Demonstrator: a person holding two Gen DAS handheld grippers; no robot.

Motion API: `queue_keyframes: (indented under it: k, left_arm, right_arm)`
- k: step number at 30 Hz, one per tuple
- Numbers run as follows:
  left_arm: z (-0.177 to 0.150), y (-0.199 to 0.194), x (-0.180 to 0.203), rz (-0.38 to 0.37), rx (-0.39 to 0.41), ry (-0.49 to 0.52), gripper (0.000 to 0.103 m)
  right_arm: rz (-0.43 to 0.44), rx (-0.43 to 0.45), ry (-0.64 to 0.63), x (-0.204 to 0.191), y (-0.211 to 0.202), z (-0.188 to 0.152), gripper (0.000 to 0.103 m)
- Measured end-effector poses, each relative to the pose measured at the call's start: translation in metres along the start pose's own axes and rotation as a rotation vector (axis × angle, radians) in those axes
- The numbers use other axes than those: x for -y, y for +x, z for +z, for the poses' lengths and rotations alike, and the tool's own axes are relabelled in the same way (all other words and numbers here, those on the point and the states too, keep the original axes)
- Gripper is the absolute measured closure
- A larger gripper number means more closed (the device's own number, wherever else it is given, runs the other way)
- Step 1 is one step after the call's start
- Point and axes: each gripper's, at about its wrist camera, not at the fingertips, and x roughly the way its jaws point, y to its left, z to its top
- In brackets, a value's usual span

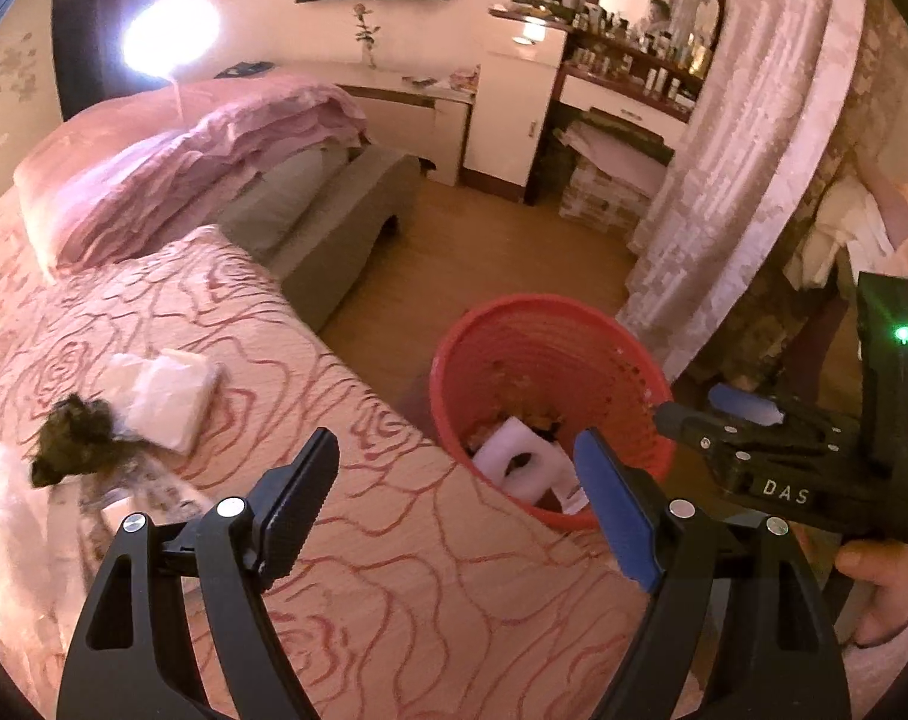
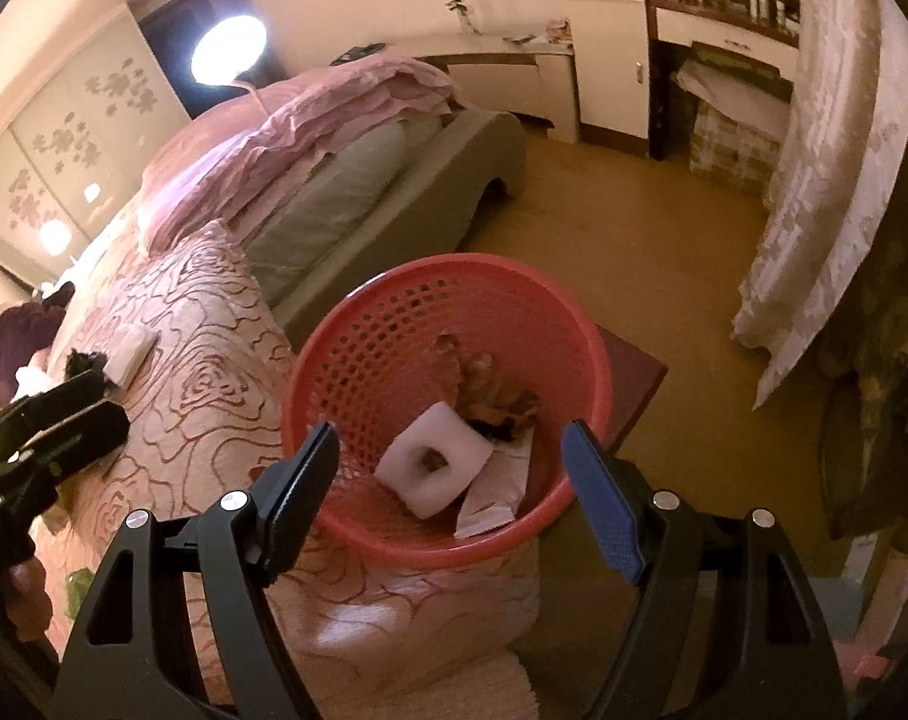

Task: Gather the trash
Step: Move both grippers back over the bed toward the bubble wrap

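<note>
Hovering wide open and empty, the left gripper (image 1: 454, 510) and right gripper (image 2: 451, 501) flank the red perforated plastic basket (image 2: 358, 360). Remaining trash, a dark tangled clump (image 1: 73, 441) and white folded packet (image 1: 166, 396), lies at 9 o'clock on the bed (image 1: 394, 570); loose strands could slip from the fingers.

My left gripper (image 1: 454, 480) is matte black, with silver screws on its two arched arms; the finger at 10 o'clock wears a ribbed black pad, the one at 2 o'clock a blue pad. My right gripper (image 2: 451, 474) looks the same. Seen from the left, its body bears white letters "DAS" and a green light.
</note>
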Motion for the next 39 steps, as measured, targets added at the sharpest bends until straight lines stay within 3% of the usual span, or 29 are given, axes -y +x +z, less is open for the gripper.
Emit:
queue_keyframes:
  k: [13, 19, 25, 28, 35, 39]
  left_arm:
    - [-0.021, -0.061, -0.068, 0.109, 0.072, -0.122, 0.025]
    - [-0.034, -0.097, -0.114, 0.188, 0.12, -0.199, 0.025]
    - [-0.065, -0.132, -0.17, 0.323, 0.142, -0.289, 0.025]
    - [-0.081, -0.143, -0.189, 0.353, 0.144, -0.332, 0.025]
    - [-0.091, -0.137, -0.191, 0.334, 0.116, -0.3, 0.025]
    - [-0.076, -0.122, -0.198, 0.266, 0.116, -0.316, 0.025]
  right_arm:
    - [0.067, 0.007, -0.112, -0.055, -0.01, -0.009, 0.029]
    - [0.111, -0.001, -0.161, -0.079, -0.012, -0.012, 0.028]
    - [0.131, -0.018, -0.192, -0.094, -0.008, -0.014, 0.028]
    - [0.142, -0.031, -0.208, -0.104, -0.005, -0.016, 0.028]
    - [0.171, -0.055, -0.257, -0.127, 0.001, -0.019, 0.028]
    - [0.178, -0.055, -0.272, -0.135, -0.002, -0.018, 0.028]
